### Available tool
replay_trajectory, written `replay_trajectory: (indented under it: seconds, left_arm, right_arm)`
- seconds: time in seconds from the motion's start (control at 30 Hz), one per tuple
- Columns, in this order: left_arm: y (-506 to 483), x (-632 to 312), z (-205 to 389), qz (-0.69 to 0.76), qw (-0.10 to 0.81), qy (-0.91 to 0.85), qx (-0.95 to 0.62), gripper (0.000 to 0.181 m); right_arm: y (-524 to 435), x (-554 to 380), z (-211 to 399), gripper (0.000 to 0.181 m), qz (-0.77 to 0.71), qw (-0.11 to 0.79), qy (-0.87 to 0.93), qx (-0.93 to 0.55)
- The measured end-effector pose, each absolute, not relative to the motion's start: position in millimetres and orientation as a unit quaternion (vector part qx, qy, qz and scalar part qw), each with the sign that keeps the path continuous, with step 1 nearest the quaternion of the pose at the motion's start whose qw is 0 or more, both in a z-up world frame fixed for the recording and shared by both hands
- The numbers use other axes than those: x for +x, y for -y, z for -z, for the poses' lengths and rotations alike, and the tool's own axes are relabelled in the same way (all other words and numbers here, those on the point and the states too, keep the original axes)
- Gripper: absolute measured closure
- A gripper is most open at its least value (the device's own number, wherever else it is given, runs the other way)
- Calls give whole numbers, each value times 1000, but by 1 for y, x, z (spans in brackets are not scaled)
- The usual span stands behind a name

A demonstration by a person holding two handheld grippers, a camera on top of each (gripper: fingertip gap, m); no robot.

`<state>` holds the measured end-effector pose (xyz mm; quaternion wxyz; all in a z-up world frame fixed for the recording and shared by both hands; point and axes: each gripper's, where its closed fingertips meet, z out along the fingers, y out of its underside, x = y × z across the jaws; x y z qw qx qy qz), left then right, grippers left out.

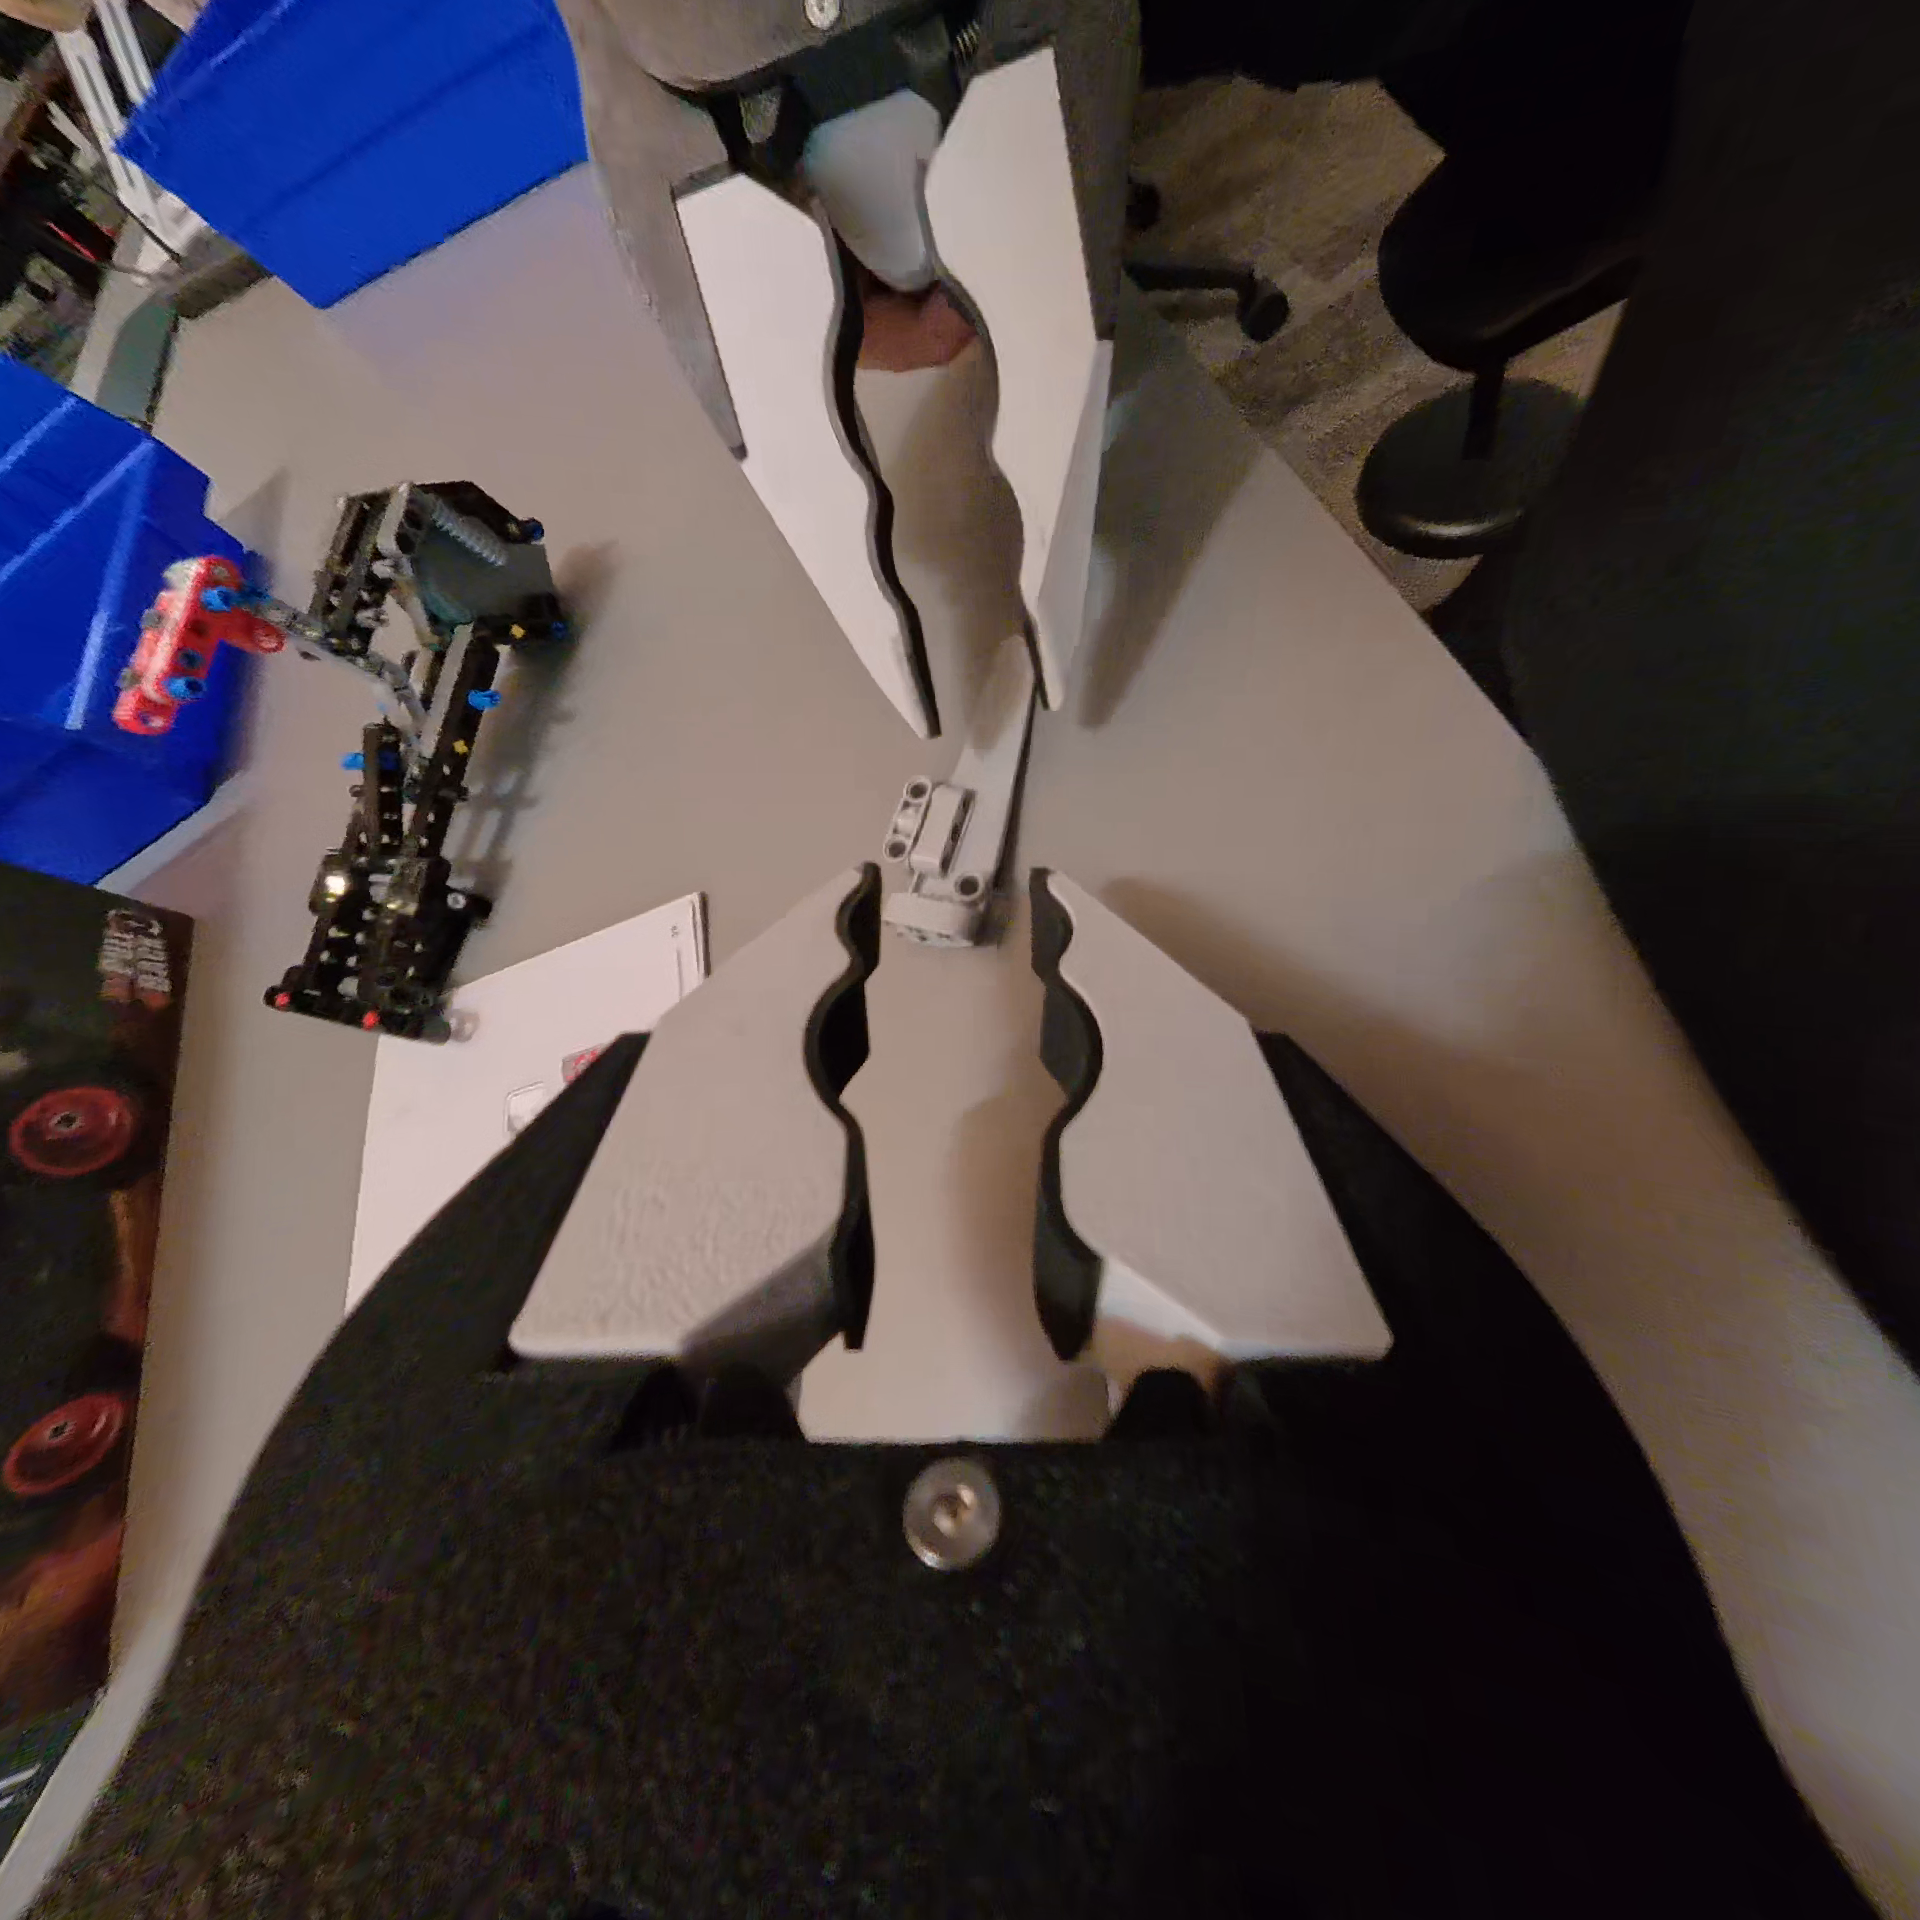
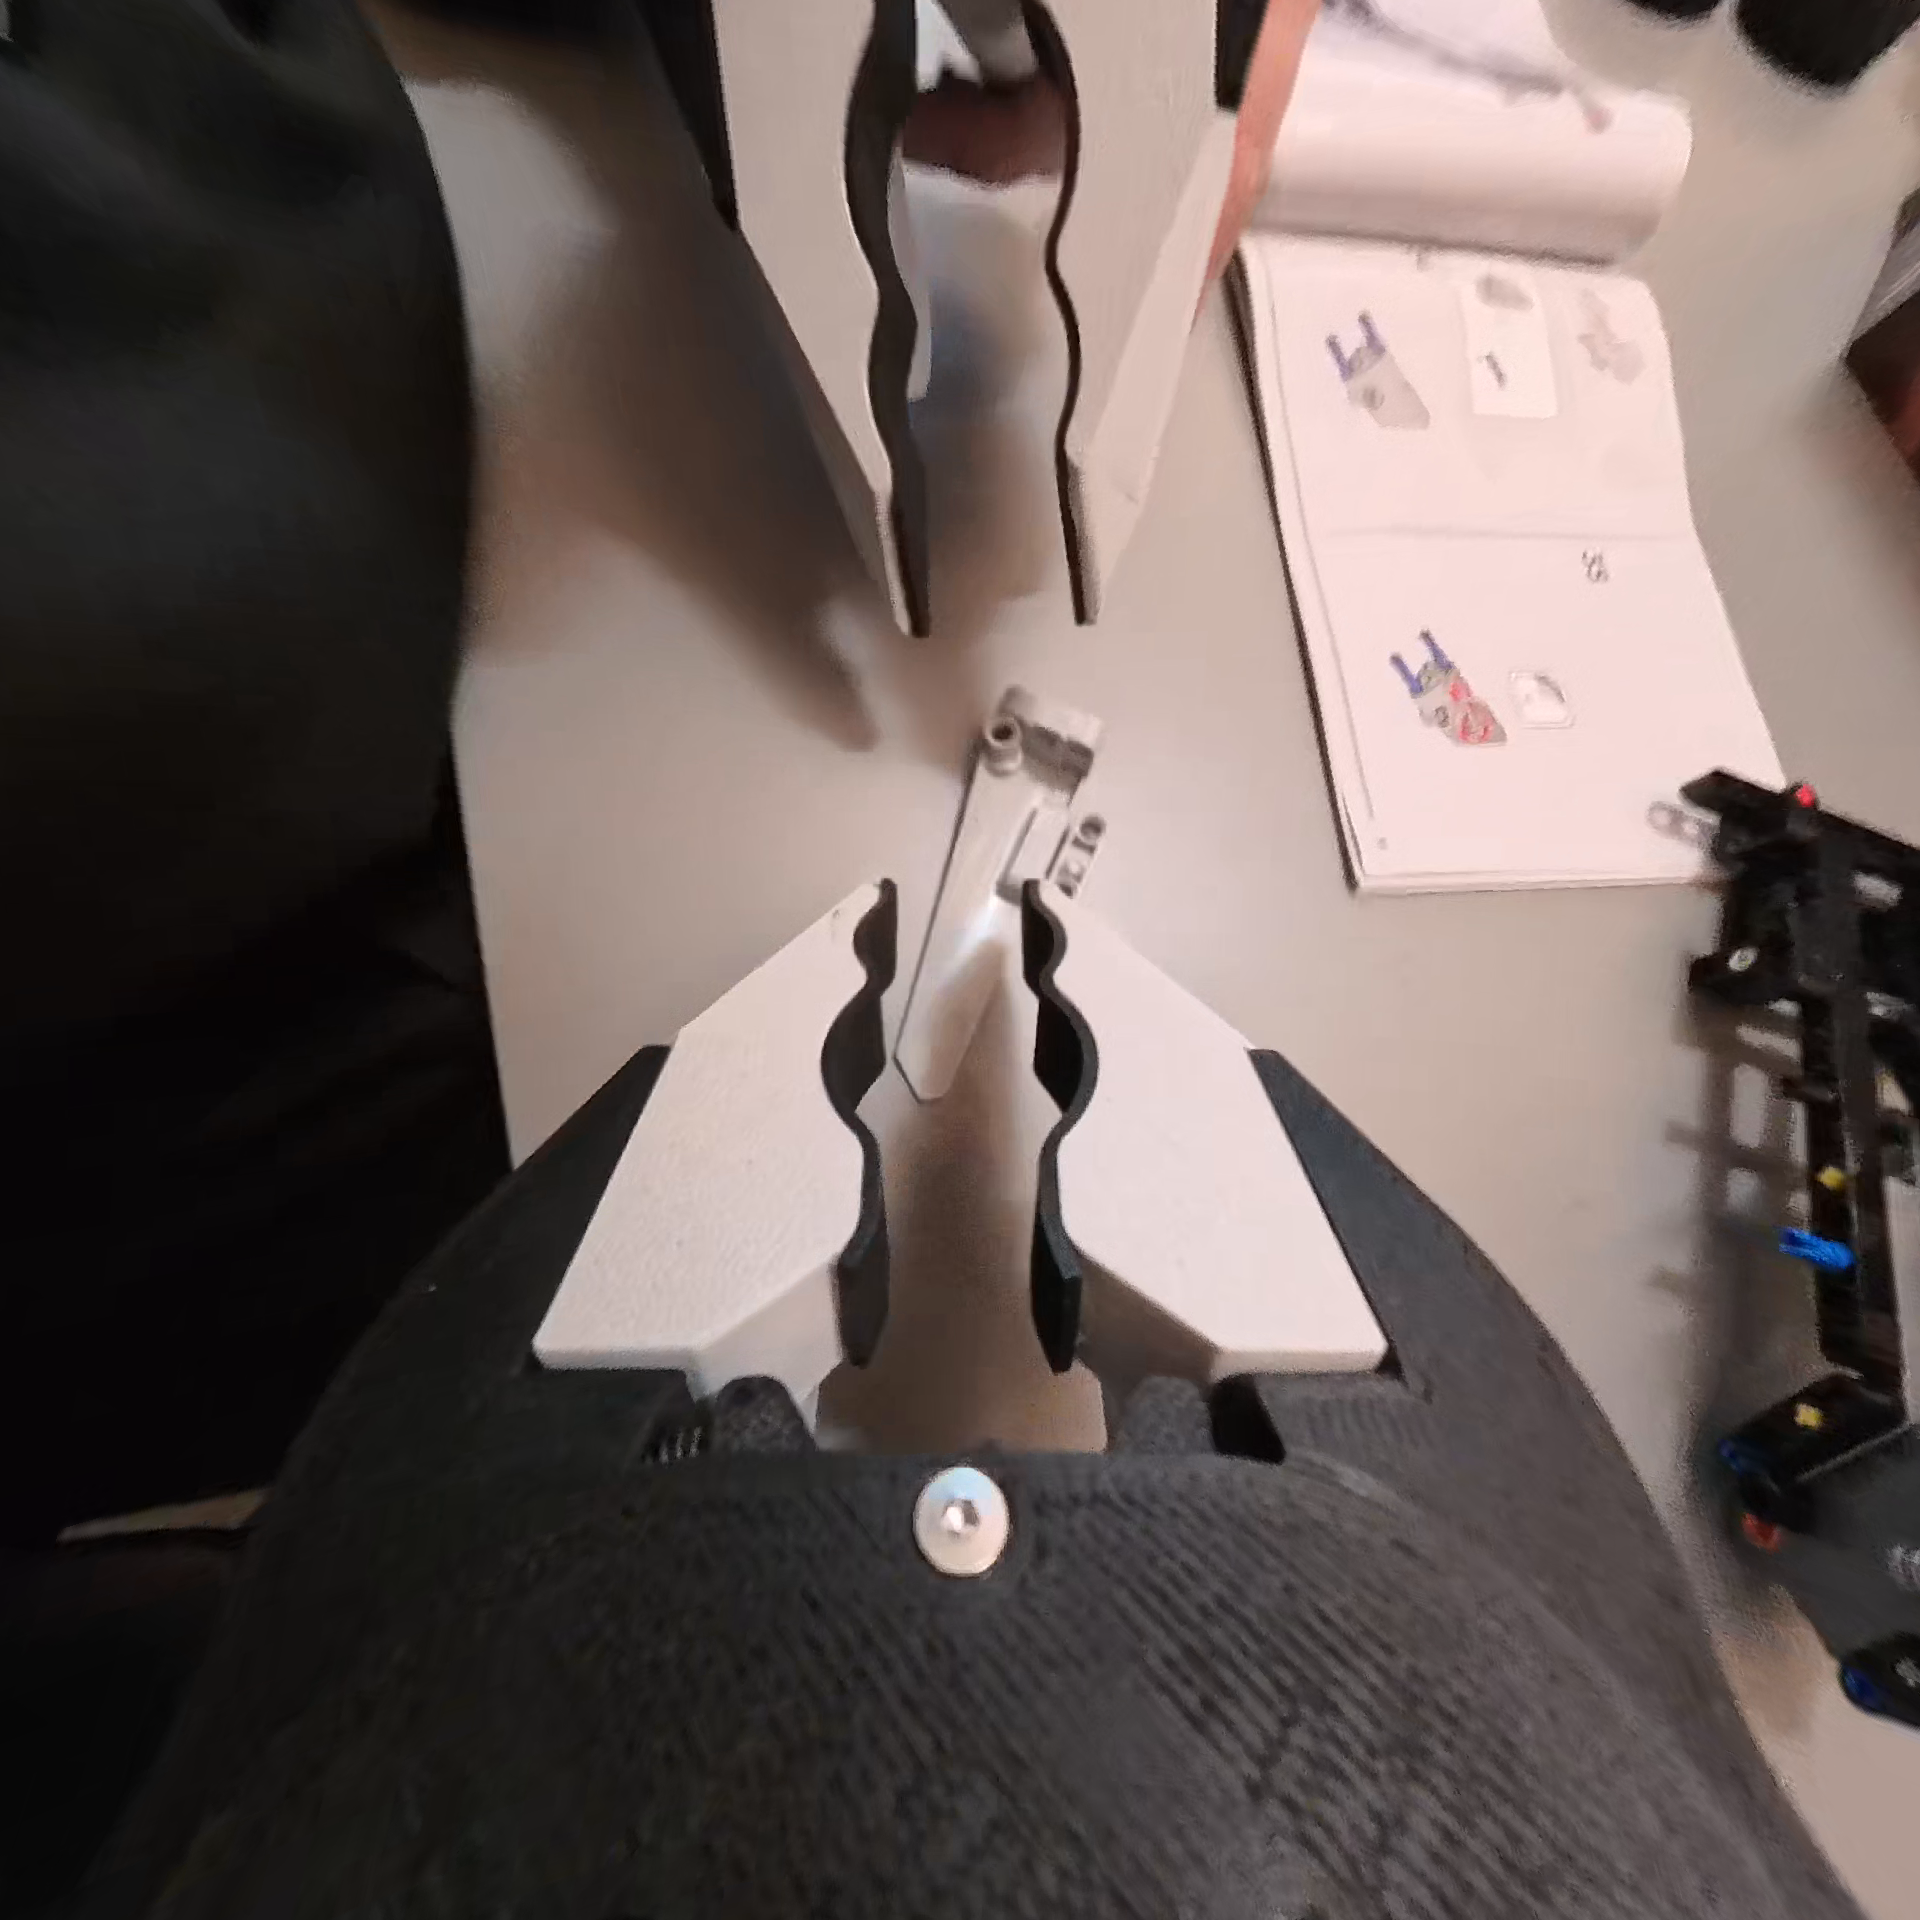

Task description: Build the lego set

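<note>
A small light-grey lego piece (image 1: 940, 862), a long flat panel with connector blocks at one end, lies on the grey table (image 1: 1195, 727). My left gripper (image 1: 951, 888) is open, with its tips on either side of the connector end. My right gripper (image 2: 956, 894) is open, and the panel's long end (image 2: 940, 987) lies between its fingers. I cannot tell whether a pad touches it. The two grippers face each other over the piece. The right gripper shows in the left wrist view (image 1: 987, 712), and the left gripper shows in the right wrist view (image 2: 997, 623).
A black lego chassis (image 1: 416, 779) (image 2: 1818, 1143) lies beside the open instruction booklet (image 2: 1507, 571) (image 1: 540, 1039). A red lego part (image 1: 187, 644) sits against a blue bin (image 1: 83, 790). Another blue bin (image 1: 343, 135) is farther off. The set's box (image 1: 62, 1195) and a stool (image 1: 1475, 416) sit at the edges. My right fingertips sit around 5 centimeters from my left ones.
</note>
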<state>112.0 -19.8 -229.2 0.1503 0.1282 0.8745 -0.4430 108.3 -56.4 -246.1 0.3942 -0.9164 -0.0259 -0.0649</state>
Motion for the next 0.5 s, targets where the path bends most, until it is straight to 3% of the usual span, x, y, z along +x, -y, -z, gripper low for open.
replay_trajectory:
  seconds: [0.07,0.5]
  left_arm:
    - [23,113,234,430,143,-882,133,155]
    - [35,131,252,386,185,-888,168,147]
  right_arm:
    - [60,109,259,162,57,365,17,-929]
    - [59,130,246,181,58,447,-39,-892]
